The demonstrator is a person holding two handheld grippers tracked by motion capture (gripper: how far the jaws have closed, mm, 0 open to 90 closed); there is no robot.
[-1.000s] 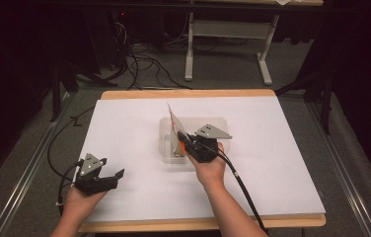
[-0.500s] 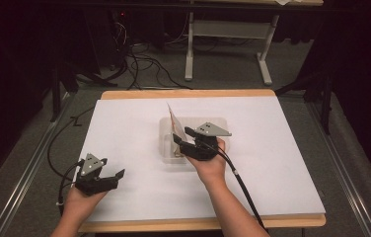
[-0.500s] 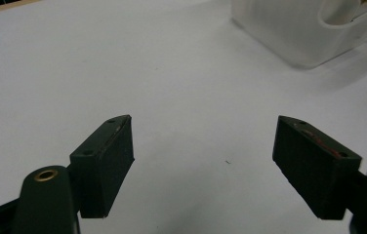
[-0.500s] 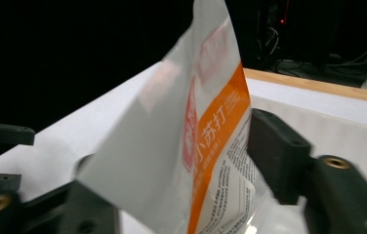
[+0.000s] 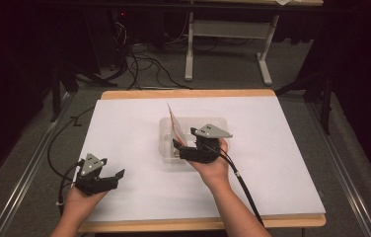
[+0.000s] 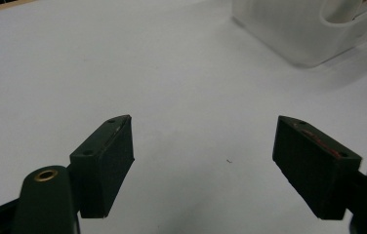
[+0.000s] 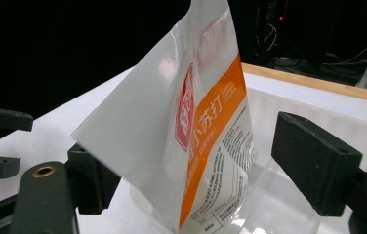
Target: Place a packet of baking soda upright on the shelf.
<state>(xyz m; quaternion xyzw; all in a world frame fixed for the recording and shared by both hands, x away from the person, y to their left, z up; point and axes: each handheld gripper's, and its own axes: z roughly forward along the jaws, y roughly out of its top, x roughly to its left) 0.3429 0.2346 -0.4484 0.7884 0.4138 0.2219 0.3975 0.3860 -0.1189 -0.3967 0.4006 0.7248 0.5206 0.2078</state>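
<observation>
A white and orange snack packet (image 5: 174, 125) stands upright at the left end of a clear plastic container (image 5: 213, 126) in the middle of the table. My right gripper (image 5: 177, 146) sits at the container's near left corner, pointing left. In the right gripper view the packet (image 7: 206, 122) stands between the wide-apart jaws of my right gripper (image 7: 203, 165), which is open; the left jaw is partly hidden behind the packet and the right jaw is clear of it. My left gripper (image 5: 117, 176) rests open and empty at the table's near left, and its own view shows the left gripper (image 6: 203, 161) over bare white surface.
The table (image 5: 282, 148) has a white top with a wooden edge. The clear container (image 6: 308, 34) lies ahead and to the right of the left gripper. Cables (image 5: 139, 64) and a desk frame stand on the floor beyond the far edge.
The right gripper has shifted slightly left and nearer around the packet. The left hand has stayed put.
</observation>
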